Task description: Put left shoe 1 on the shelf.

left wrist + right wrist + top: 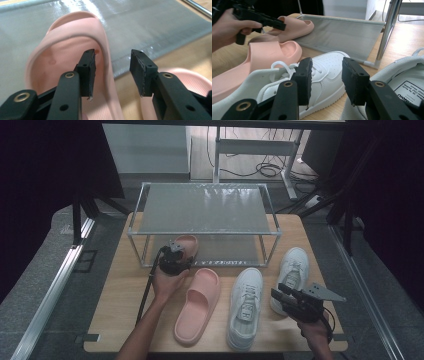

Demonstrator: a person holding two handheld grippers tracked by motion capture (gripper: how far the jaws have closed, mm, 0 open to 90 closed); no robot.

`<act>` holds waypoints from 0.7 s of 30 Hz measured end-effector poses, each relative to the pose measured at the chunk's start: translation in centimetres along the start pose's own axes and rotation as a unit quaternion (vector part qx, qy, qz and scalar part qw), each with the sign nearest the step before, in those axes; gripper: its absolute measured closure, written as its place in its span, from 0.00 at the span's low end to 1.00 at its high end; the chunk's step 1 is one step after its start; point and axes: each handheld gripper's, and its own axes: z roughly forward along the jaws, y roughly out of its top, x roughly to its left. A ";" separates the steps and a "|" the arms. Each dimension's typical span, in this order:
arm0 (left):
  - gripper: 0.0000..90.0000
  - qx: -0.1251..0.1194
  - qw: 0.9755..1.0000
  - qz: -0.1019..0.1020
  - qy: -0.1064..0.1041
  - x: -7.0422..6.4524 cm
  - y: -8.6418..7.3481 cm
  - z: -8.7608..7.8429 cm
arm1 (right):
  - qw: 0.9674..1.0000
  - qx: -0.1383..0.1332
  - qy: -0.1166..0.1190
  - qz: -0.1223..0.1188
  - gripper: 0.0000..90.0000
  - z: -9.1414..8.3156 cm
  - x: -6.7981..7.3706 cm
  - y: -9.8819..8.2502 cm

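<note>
One pink slide [188, 244] lies with its toe on the low shelf of a metal rack [205, 207]. My left gripper [176, 248] is at its heel. In the left gripper view the gripper [112, 72] is open, and the slide's [62, 37] side wall runs between the jaws without either pad pressing on it. The other pink slide [200, 302] lies on the table beside a white sneaker [245, 307]. A second white sneaker [292, 272] lies to the right. My right gripper [327, 80] hangs open over the sneakers [329, 62] with nothing between its jaws.
The rack has a grey mesh top shelf and a grey fabric low shelf [150, 25]. The wooden table [125, 285] ends close behind the rack. Dark curtains flank both sides, and a desk frame with cables [265, 167] stands on the floor beyond.
</note>
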 end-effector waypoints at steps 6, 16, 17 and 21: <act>0.70 -0.013 1.000 0.012 -0.014 0.1 -1.2 -3.2 | 1.000 0.000 0.000 -0.004 0.66 0.0 0.2 0.0; 0.98 -0.012 0.999 0.009 -0.047 0.9 -3.9 -6.4 | 1.000 0.001 -0.001 -0.001 0.66 0.1 0.2 0.0; 0.98 -0.012 0.999 0.008 -0.048 1.0 -4.2 -6.6 | 1.000 0.001 -0.001 -0.001 0.66 0.1 0.2 0.0; 1.00 -0.009 0.999 0.005 -0.049 1.2 -5.1 -7.1 | 1.000 0.001 -0.002 -0.001 0.66 0.0 0.2 0.0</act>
